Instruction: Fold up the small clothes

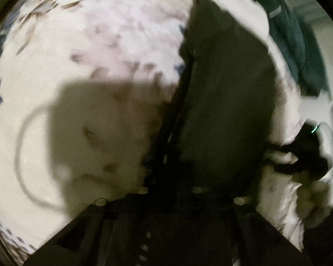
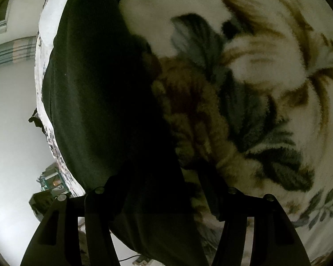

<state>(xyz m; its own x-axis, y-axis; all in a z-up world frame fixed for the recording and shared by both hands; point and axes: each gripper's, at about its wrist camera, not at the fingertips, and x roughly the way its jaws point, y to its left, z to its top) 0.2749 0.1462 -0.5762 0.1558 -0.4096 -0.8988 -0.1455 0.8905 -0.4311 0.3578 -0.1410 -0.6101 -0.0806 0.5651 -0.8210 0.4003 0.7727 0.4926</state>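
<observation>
Garment (image 1: 228, 93), dark and small, lies along the edge of a floral blanket (image 1: 104, 28) that covers the surface. My left gripper (image 1: 164, 164) is pinched closed on the cloth's near edge. My right gripper (image 2: 164, 177) stands part open, its fingers either side of the fabric, not pressing. A risk, as I judge it: the left pinch may have caught blanket pile too, so lifting would drag both. The garment sits close to the drop and could slide off.

A fleecy floral blanket (image 2: 266, 77) covers the bed, with pale floor (image 2: 11, 133) beside it.
</observation>
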